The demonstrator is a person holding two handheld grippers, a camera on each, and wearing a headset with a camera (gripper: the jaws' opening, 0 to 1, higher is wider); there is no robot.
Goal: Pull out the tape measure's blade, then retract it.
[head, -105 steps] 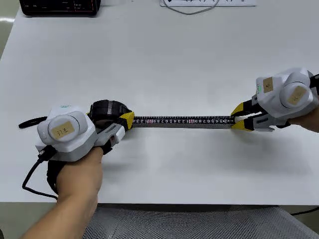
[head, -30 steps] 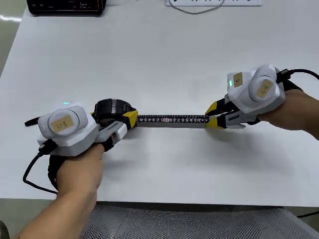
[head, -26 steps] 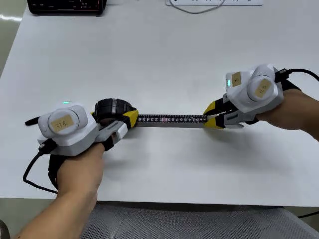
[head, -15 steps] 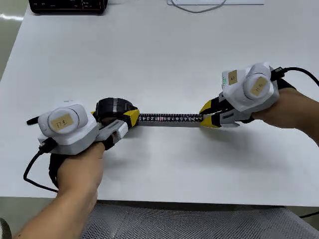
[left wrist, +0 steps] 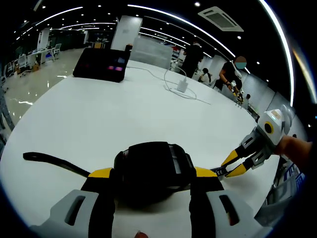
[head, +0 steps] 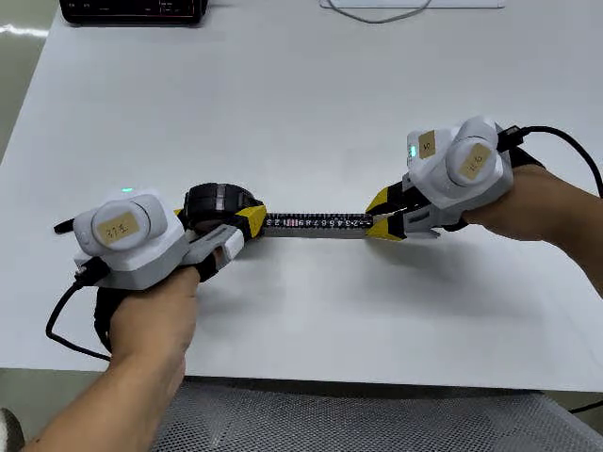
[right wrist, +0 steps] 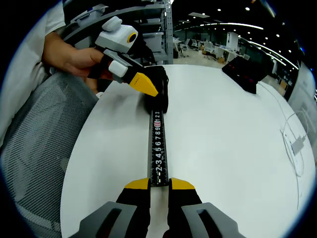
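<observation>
Head view: black device (head: 132,9) and white cable (head: 375,19) sit well beyond tape measure (head: 217,204).

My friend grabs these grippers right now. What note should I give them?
Left gripper: shut on the round black tape measure case, on the white table.
Right gripper: shut on the tip of the dark numbered blade, stretched straight from the case.
Done: blade pulled out; already shorter than seconds ago, so retracting has begun.
To do: guide the blade tip to the case until fully in.
</observation>
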